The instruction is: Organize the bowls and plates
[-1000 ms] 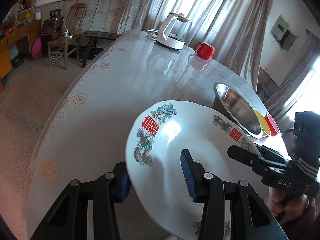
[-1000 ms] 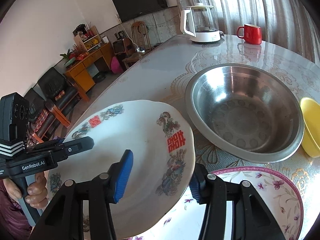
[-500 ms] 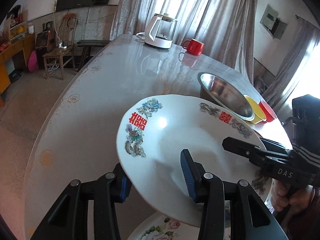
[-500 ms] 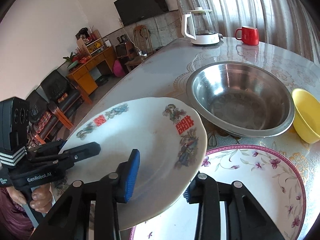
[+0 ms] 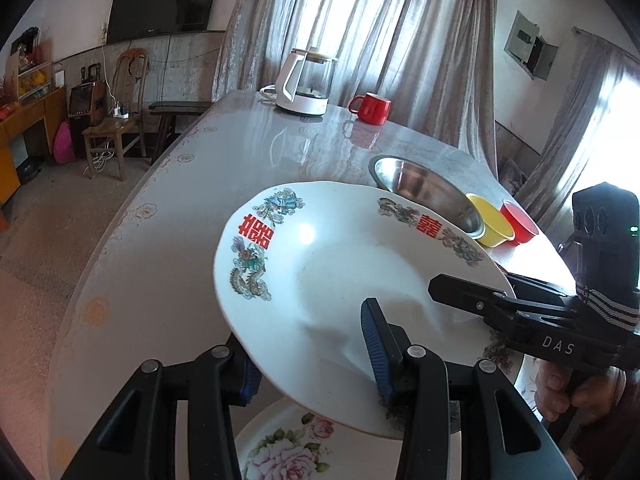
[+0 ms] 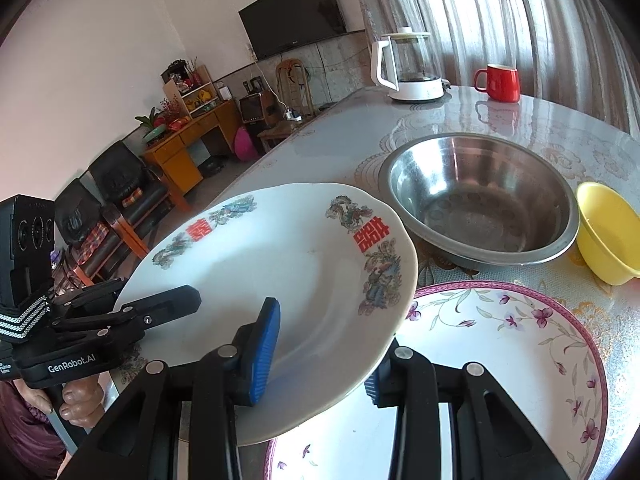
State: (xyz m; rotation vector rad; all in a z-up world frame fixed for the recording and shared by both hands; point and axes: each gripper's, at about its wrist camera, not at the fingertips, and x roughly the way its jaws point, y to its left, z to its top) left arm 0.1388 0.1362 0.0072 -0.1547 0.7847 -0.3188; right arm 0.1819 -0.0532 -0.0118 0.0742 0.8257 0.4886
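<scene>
A white plate with red characters and dragon prints (image 5: pixel 340 280) (image 6: pixel 288 280) is held in the air between both grippers, one on each side of its rim. My left gripper (image 5: pixel 312 360) is shut on its near edge, and my right gripper (image 6: pixel 320 356) is shut on the opposite edge. Right under it lies a larger floral plate with a pink rim (image 6: pixel 500 360), also seen in the left wrist view (image 5: pixel 280 452). A steel bowl (image 6: pixel 480 196), a yellow bowl (image 6: pixel 608 236) and a red bowl (image 5: pixel 520 222) stand beyond.
A white kettle (image 5: pixel 306 82) and a red mug (image 5: pixel 372 108) stand at the far end of the glass-topped table (image 5: pixel 180 208). The table's left edge drops to the floor, with a chair (image 5: pixel 116 120) and cabinets beyond.
The white plate has been lifted and moved over the floral plate, which now shows beneath it. Both grippers keep their hold on its rim.
</scene>
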